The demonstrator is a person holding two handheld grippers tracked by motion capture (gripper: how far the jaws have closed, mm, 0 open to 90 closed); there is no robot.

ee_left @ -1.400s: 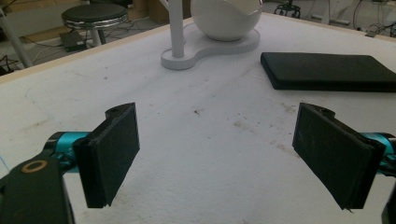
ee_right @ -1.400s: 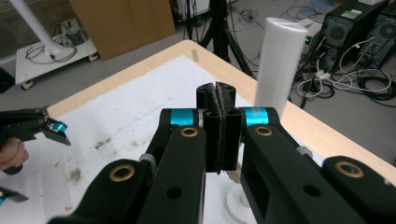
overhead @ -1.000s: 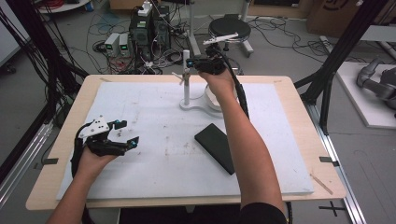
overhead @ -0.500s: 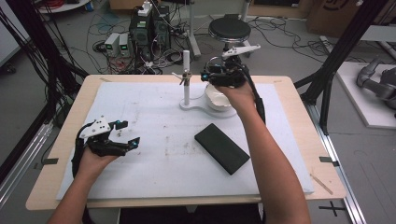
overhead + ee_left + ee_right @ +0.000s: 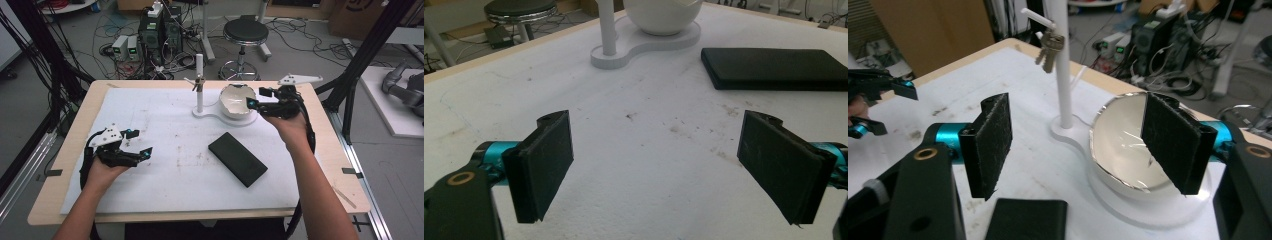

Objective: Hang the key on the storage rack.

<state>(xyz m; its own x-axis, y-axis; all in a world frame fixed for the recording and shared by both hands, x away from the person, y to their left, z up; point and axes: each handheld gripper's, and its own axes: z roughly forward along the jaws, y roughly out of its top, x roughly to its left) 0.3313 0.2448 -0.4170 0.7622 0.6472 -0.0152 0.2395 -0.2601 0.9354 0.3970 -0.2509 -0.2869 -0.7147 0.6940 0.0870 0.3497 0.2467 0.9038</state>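
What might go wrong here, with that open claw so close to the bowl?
The right gripper, its jaws just opened and empty, hangs beside the white bowl; a careless sweep might tip it off its stand. The keys dangle on a thin hook and may get knocked off. The black case lies under the forearm's likely path.

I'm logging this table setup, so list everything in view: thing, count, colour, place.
White stand: one, white post on a flat base, far middle of the table.
Keys: one bunch, metallic, hanging from the stand's peg.
Bowl: one, white, on the stand's base, right of the post.
Black case: one, flat, black, lying on the table's middle, nearer the person.
Table: one, wooden edge, white sheet on top.
Stool: one, black seat, on the floor beyond the table.
Left gripper: one, black, open, over the table's left.
Right gripper: one, black, jaws just opened, empty, beside the bowl.
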